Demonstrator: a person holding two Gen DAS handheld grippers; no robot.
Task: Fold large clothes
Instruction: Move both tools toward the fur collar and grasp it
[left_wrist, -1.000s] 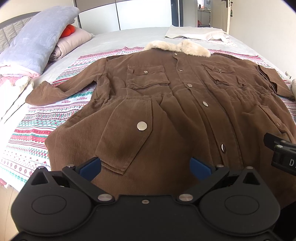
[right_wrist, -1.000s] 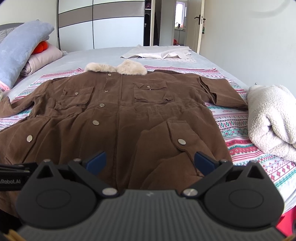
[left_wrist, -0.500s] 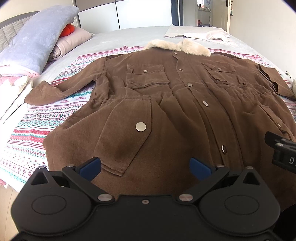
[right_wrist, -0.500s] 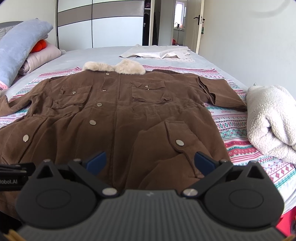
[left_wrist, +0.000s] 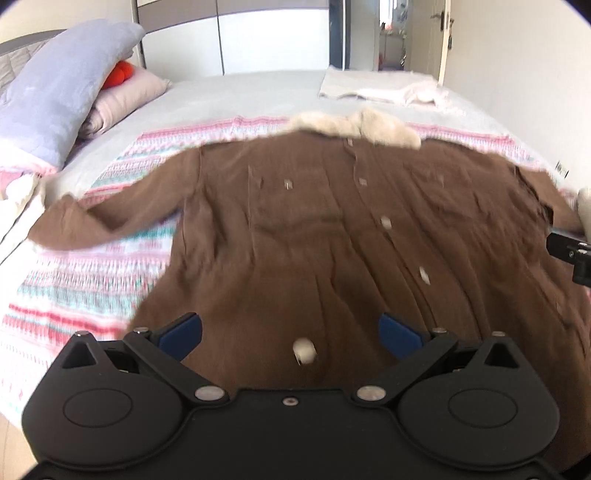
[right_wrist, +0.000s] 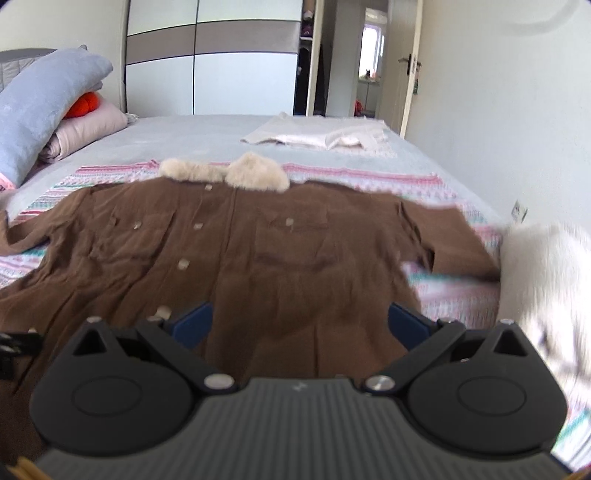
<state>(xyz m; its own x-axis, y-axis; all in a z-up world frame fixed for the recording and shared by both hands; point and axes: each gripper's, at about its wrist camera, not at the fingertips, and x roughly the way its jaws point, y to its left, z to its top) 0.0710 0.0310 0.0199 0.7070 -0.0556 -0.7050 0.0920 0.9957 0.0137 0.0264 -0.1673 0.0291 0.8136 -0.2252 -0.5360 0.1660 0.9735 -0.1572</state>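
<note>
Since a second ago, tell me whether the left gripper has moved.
Yes. The left gripper has advanced over the brown corduroy coat: the lower pocket's snap button now sits between its open fingers, and the view is motion-blurred.

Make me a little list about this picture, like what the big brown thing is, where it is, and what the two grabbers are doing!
big thing: brown coat, spread flat, front side up, buttons showing
collar: fluffy cream fur collar, at the far end
where: on a striped patterned blanket on the bed
left gripper: open, holding nothing, over the coat's near part
right gripper: open, holding nothing, over the coat's near part
beside coat: white fluffy blanket, on the right
far away: folded pale cloth
folding: not begun
</note>
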